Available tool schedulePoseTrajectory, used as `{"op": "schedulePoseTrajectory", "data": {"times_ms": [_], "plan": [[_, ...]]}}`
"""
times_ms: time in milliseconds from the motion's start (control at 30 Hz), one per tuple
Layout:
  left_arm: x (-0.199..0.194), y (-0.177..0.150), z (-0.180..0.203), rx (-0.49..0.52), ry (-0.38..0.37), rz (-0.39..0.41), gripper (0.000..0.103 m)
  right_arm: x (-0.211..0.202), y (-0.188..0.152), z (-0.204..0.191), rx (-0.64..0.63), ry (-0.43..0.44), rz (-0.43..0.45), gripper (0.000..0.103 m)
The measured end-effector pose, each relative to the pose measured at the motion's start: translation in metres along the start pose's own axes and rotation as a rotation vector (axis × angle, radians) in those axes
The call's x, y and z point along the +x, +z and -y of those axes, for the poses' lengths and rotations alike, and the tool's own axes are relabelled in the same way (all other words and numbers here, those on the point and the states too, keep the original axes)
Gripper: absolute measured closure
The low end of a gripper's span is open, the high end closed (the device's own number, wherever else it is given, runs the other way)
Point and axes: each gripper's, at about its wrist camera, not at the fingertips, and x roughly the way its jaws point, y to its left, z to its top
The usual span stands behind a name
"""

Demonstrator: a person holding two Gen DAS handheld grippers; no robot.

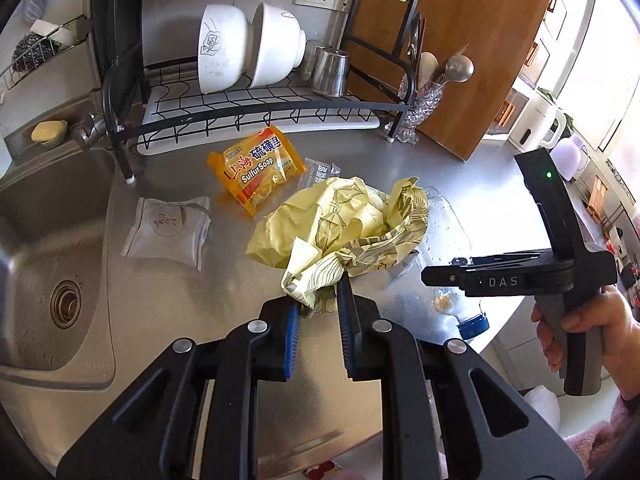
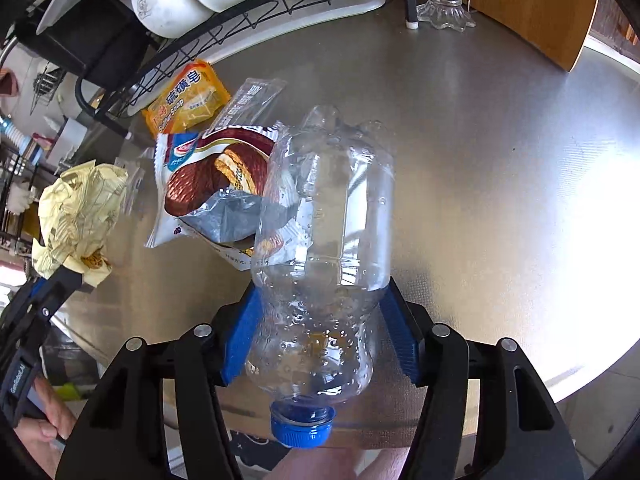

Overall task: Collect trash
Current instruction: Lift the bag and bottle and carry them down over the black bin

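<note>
Steel runs across the whole scene: a sink sits at the far left of the left wrist view, and the brushed counter spreads rightward from its rim. Just right of the sink lies a pale sealed snack packet, flat on the counter. Beyond it an orange soap wrapper lies slantwise in front of the black dish rack, which holds two white bowls on edge and a metal cup. A small clear wrapper lies just right of the soap wrapper.

At the middle, the left gripper has its blue pads nearly together, pinching a lower corner of the crumpled yellow paper; the wad bulges up and away from the fingers, over the counter.

Right of the paper lies the clear plastic bottle, on its side on the counter. In the right wrist view its long axis runs along the fingers: the blue cap points back toward the hand and the base points away toward the rack. The right gripper straddles the bottle's waist with its blue pads at either flank; whether they press on the plastic I cannot tell. A chocolate pie wrapper lies against the bottle's left side, partly under it, with a clear wrapper strip beyond. A glass utensil holder and a wooden board stand at the far right, well apart from the bottle.
</note>
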Motion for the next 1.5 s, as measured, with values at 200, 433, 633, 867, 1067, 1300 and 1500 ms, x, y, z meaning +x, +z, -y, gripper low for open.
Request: {"op": "schedulePoseTrajectory", "data": {"times_ms": [200, 433, 633, 867, 1067, 1300, 1500], "plan": [[-0.007, -0.008, 0.003, -0.015, 0.003, 0.002, 0.087, -0.005, -0.016, 0.007, 0.001, 0.013, -0.004, 0.042], [-0.009, -0.02, 0.012, -0.03, -0.008, 0.002, 0.087, -0.012, -0.025, 0.023, 0.038, 0.037, -0.023, 0.023], [-0.01, -0.03, 0.016, -0.045, -0.006, -0.001, 0.087, -0.017, -0.032, 0.029, 0.01, 0.021, 0.004, 0.043], [-0.02, -0.041, 0.024, -0.064, 0.001, 0.017, 0.087, -0.043, -0.042, 0.038, -0.031, 0.003, 0.105, 0.043], [-0.024, -0.044, 0.038, -0.059, -0.028, 0.029, 0.087, -0.062, -0.043, 0.04, -0.057, 0.008, 0.176, 0.043], [-0.025, -0.034, 0.066, -0.007, -0.071, 0.053, 0.087, -0.085, -0.045, 0.033, -0.093, 0.042, 0.259, 0.043], [-0.003, -0.026, 0.076, 0.018, -0.047, 0.012, 0.087, -0.101, -0.042, 0.026, -0.11, 0.104, 0.284, 0.043]]}}
